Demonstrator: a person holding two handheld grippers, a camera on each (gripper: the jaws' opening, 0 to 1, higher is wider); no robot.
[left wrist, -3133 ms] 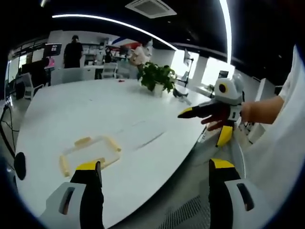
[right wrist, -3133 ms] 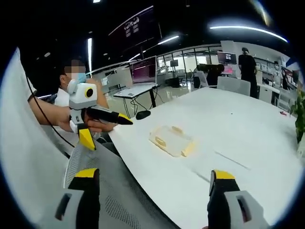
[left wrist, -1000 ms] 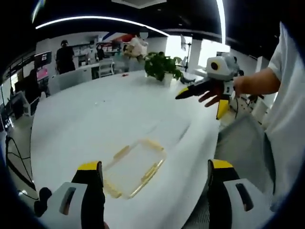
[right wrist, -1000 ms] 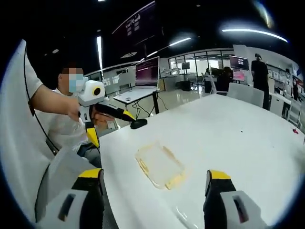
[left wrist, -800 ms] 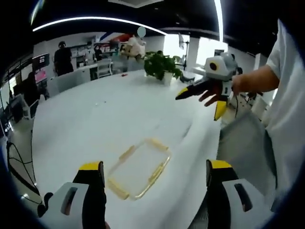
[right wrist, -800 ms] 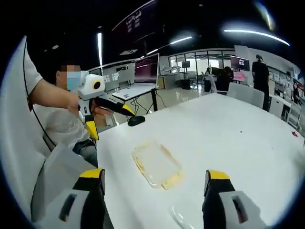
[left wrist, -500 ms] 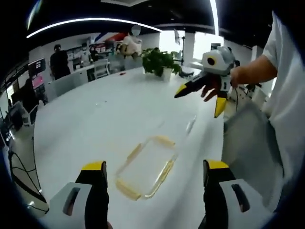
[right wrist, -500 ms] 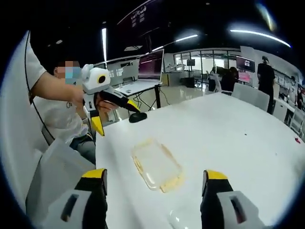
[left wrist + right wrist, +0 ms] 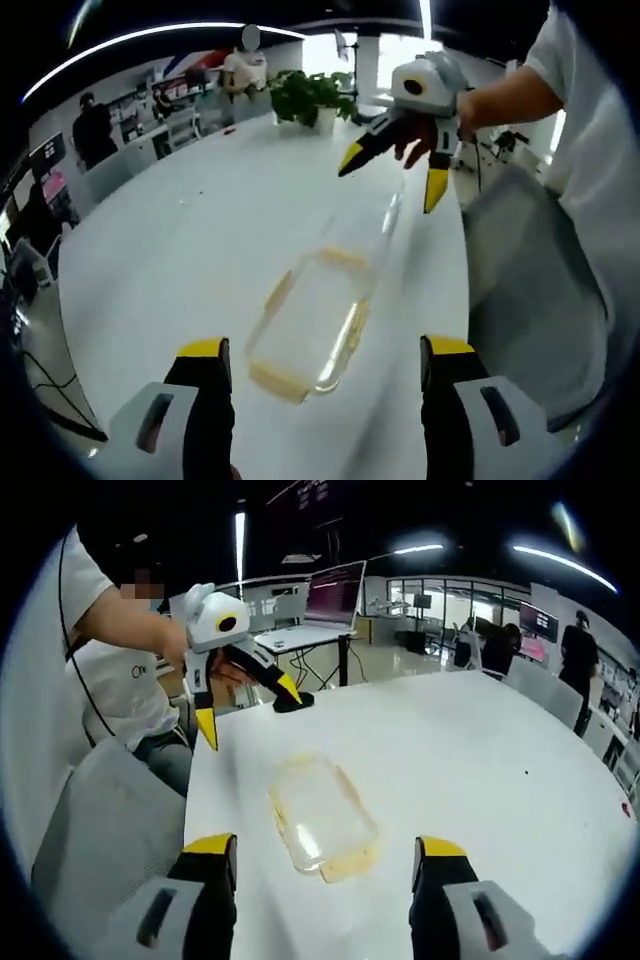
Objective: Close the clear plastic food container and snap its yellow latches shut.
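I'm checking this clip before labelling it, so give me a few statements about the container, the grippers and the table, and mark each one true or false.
1. The container lies on the white table. True.
2. The right gripper is clamped on a yellow latch. False: it hovers above the table with jaws open, touching nothing.
3. The left gripper has its jaws open. True.
4. A potted plant stands at the table's far side in the left gripper view. True.
5. The container sits inside a basket. False: it rests directly on the table.
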